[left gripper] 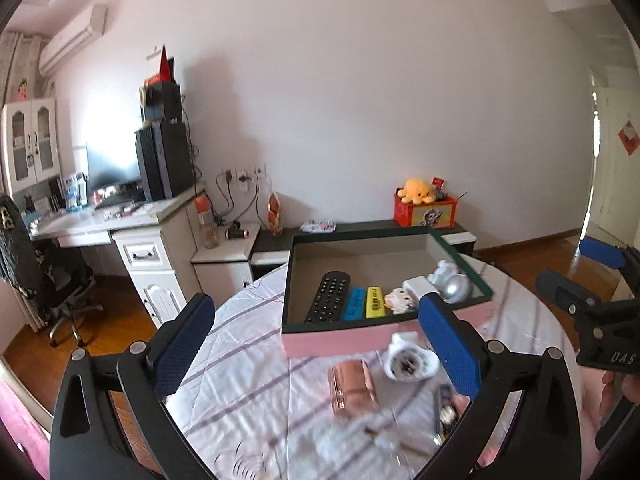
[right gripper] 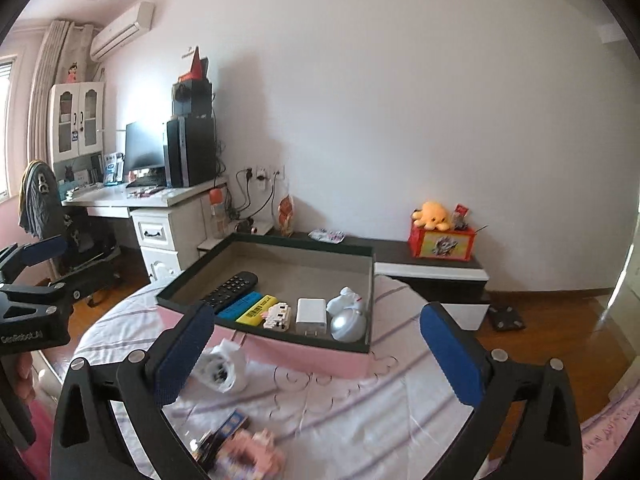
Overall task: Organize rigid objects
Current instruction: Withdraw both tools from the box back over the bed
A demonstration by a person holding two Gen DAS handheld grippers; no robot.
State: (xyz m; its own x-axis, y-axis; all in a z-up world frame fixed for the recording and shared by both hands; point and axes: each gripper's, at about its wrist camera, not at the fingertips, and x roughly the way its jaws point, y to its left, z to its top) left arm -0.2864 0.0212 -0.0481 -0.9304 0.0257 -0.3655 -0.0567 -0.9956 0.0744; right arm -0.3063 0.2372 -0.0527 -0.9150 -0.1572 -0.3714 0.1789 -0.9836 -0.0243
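Rigid objects lie scattered on the striped cloth nearest the cameras: a rose-gold case [left gripper: 353, 387], a white watch [left gripper: 408, 360] and some blurred small items at the near edge. Both the left gripper [left gripper: 316, 344] and the right gripper [right gripper: 318, 354] stand spread wide with nothing between the pads. The case looks hard, smooth and probably slippery, best pinched across its narrow sides; the watch seems light, easiest taken across its round body. Beyond, the pink-sided box [left gripper: 340, 338] already holds a remote [left gripper: 328, 297], blue and yellow blocks, a charger and a silver ball.
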